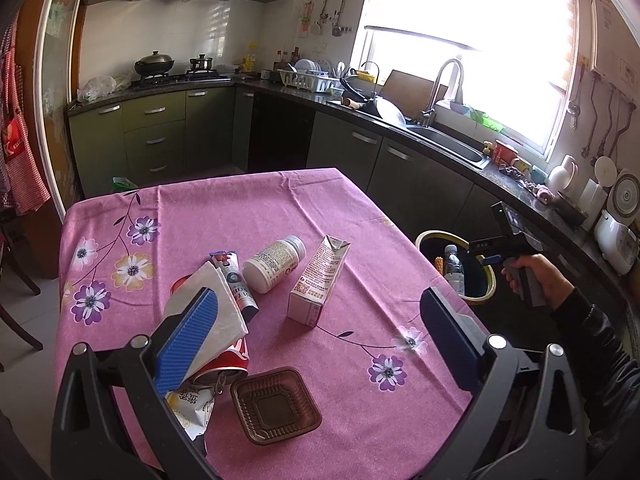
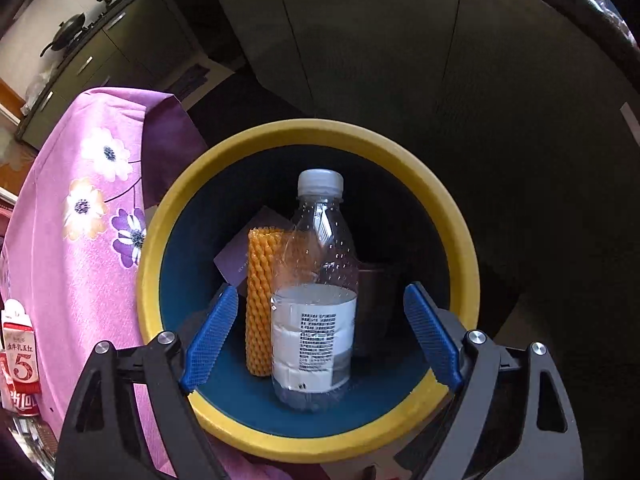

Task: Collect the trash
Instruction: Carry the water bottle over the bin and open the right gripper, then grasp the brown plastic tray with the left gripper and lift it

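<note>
While its jaws stand wide apart over the bin [image 2: 448, 216], the right gripper [image 2: 316, 344] holds nothing; the clear bottle [image 2: 320, 276] stands inside, dropped as trash. Left gripper [image 1: 316, 340], equally apart and empty, hovers above the desk [image 1: 248, 208], where carton [image 1: 318, 280] and pill bottle [image 1: 274, 264] await.

Clear plastic water bottle [image 2: 316, 292] stands upright in the yellow-rimmed bin [image 2: 308, 446] beside an orange foam net sleeve [image 2: 259, 304]; milk carton [image 1: 318, 282] (lying down), pill bottle [image 1: 274, 264], brown tray [image 1: 276, 404] on the counter [image 1: 224, 208].
</note>
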`<act>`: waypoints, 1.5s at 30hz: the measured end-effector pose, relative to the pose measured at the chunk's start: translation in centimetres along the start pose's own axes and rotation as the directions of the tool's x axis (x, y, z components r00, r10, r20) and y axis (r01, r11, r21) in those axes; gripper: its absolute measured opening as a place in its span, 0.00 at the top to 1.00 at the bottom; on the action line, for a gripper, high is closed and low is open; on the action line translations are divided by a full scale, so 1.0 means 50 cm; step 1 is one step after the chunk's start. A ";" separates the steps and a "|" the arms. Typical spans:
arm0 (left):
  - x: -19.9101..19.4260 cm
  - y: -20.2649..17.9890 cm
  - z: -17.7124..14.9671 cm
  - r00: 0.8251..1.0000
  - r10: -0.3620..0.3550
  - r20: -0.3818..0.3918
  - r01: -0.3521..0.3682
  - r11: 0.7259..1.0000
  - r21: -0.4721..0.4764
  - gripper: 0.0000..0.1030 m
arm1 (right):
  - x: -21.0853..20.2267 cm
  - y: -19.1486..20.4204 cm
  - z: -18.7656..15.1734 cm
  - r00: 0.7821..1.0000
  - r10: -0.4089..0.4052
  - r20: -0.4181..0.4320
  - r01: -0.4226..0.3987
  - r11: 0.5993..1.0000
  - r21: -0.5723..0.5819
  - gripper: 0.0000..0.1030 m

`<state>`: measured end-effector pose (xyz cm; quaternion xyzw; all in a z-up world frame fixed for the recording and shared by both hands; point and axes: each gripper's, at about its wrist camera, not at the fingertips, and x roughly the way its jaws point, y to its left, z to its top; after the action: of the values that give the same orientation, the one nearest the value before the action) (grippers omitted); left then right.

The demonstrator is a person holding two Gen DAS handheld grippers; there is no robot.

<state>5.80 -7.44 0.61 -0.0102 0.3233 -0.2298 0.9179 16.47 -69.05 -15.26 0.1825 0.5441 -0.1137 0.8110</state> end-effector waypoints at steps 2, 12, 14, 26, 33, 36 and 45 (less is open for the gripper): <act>0.004 0.002 -0.004 1.000 -0.001 -0.009 0.001 1.000 -0.006 0.06 | -0.049 0.021 -0.029 0.999 0.023 0.048 -0.021 0.999 -0.037 0.18; 0.034 -0.015 -0.066 0.993 0.014 -0.119 -0.017 1.000 -0.023 0.06 | -0.196 0.173 -0.223 0.960 0.208 0.186 -0.157 0.953 -0.258 0.18; 0.040 -0.020 -0.083 0.990 0.037 -0.139 -0.040 0.999 -0.022 0.06 | -0.203 0.197 -0.254 0.951 0.241 0.192 -0.180 0.941 -0.285 0.18; 0.079 0.010 -0.154 0.968 0.069 -0.240 -0.091 0.992 -0.081 0.06 | -0.221 0.271 -0.359 0.923 0.313 0.223 -0.216 0.903 -0.372 0.18; 0.095 0.043 -0.158 0.961 0.076 -0.265 -0.112 0.986 -0.122 0.09 | -0.181 0.261 -0.361 0.928 0.323 0.187 -0.244 0.904 -0.352 0.18; 0.112 0.041 -0.162 0.952 0.083 -0.293 -0.121 0.986 -0.114 0.12 | -0.170 0.265 -0.362 0.931 0.324 0.171 -0.248 0.901 -0.355 0.18; 0.152 0.053 -0.184 0.923 0.144 -0.357 -0.200 0.972 -0.126 0.14 | -0.165 0.275 -0.362 0.928 0.333 0.165 -0.255 0.894 -0.368 0.18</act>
<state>6.60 -7.14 -11.59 -0.0151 0.4963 -0.1197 0.8597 3.36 -49.08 -11.43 0.1064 0.4263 0.0870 0.8941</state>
